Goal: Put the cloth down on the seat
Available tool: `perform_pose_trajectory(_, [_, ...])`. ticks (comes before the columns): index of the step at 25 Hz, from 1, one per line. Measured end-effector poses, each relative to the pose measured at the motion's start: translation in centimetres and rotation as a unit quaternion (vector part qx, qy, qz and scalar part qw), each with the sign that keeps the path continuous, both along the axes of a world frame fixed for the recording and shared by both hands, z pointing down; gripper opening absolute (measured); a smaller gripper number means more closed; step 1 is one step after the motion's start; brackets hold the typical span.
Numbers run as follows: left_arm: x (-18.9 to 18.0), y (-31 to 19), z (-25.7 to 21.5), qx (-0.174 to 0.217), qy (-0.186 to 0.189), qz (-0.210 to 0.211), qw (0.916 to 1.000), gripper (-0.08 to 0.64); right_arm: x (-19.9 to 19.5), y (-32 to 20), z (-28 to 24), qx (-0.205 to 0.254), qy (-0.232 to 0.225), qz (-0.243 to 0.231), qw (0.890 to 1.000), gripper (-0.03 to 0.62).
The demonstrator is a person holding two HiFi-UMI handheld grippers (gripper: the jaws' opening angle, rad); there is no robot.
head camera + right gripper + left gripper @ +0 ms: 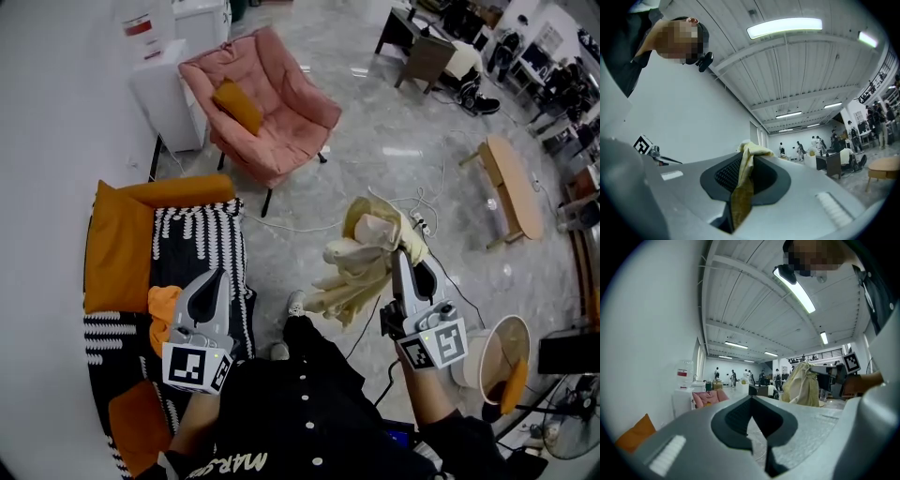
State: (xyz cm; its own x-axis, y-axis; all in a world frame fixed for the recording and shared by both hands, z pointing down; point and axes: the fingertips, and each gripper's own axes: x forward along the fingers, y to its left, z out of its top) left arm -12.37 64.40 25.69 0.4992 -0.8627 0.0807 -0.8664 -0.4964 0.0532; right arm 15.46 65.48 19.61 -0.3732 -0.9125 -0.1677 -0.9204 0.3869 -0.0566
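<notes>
Right hand-held gripper [400,255] – jaws pinching a pale yellow cloth [360,262], raised in the air above the floor [394,169]. In the right gripper view a fold of the cloth [742,185] runs down between the pads of this hand-held gripper [746,161]; the rest hangs bunched to its left. Left hand-held gripper [217,277] – jaws pressed together, nothing between them [750,401]. Below and around it lies the patterned seat [202,239], black and white, with an orange cushion [117,246] to its left. The cloth is well apart from this seat. A pink armchair [272,117] stands beyond both hand-held grippers.
</notes>
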Motion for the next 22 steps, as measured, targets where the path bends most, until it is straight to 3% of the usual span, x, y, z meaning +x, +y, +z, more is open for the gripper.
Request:
perform_pose_trajectory(14, [1.6,-9.7,-1.5,0.009,-0.009,0.0,0.9999,0.0,0.1,-10.4,-0.7,0.007,-0.009,-0.023,1.0,0.064])
perform_pose_trajectory(22, [2.2,-15.2,-2.3,0.015,-0.011,-0.022,0.9996,0.0,0.7,-16.8,-1.3,0.015,-0.005,-0.045,0.999,0.064])
